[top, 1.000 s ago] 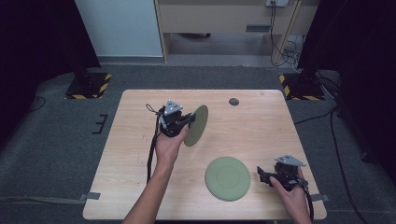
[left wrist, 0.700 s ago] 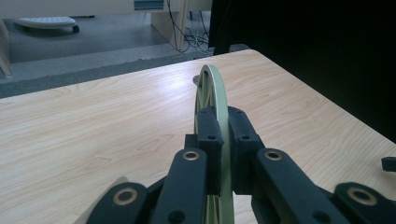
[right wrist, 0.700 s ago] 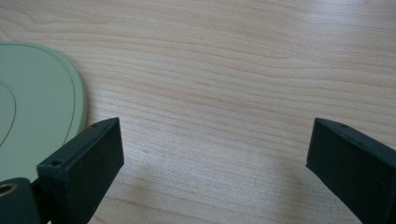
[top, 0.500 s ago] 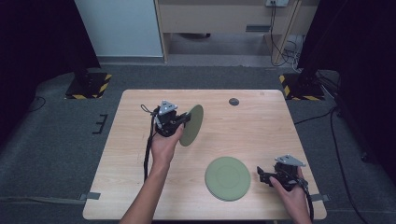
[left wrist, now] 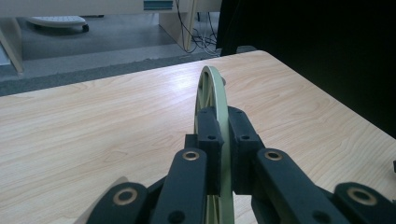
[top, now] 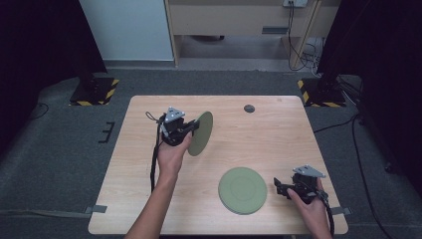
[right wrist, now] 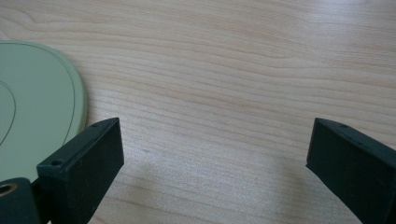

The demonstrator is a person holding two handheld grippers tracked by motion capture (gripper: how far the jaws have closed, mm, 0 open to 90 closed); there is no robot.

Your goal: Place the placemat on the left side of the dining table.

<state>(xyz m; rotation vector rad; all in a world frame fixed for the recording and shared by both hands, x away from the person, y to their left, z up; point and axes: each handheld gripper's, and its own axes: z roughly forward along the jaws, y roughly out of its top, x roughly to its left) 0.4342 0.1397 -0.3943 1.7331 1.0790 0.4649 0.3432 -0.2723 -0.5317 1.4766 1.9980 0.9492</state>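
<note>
You have two green plates: your left gripper clamps one plate on edge above the table. The other plate lies flat beside your right gripper, whose jaws gape wide, holding nothing.

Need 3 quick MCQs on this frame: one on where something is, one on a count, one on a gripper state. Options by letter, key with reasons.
1. Where does the flat green plate lie?
A. On the table, just left of the right gripper
B. On the floor
C. Stacked on a box

2. How many green plates are there?
A. One
B. Two
C. Four

3. What is the left gripper doing?
A. Hanging open over bare wood
B. Clamping the rim of a plate held on edge
C. Gripping a cable

Key:
1 A: the high view shows it flat on the wood beside the right gripper, whose open jaws hold nothing.
2 B: one lies flat, one is held up.
3 B: the left gripper view shows both jaws pressed on the thin green rim.
</note>
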